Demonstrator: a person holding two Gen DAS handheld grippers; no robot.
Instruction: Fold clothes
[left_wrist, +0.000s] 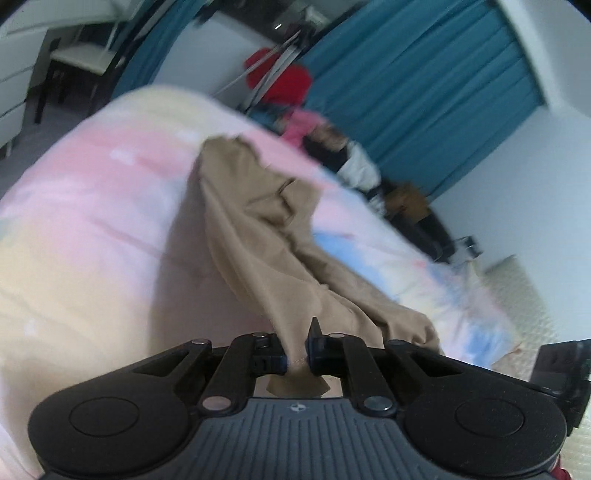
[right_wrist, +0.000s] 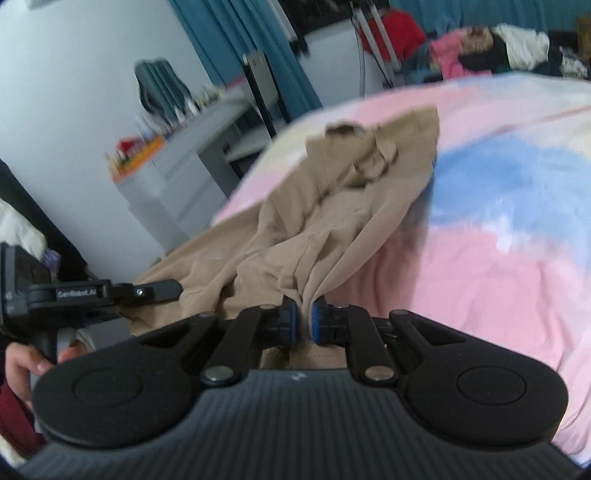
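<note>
Tan trousers (left_wrist: 258, 229) stretch lengthwise straight ahead of both claws across a pastel bed (left_wrist: 92, 206), near end raised. The left claw (left_wrist: 297, 356) and right claw (right_wrist: 303, 321) each clamp bunched fabric, side by side. Motion blur obscures which end is held; the far end lies crumpled.

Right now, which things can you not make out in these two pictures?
- Left wrist view: how the trousers are laid out; motion blur.
- Right wrist view: small items on the desk; blurred and too small.
- Both views: the cloth edge held by the left gripper and right gripper; the fingers cover it.
</note>
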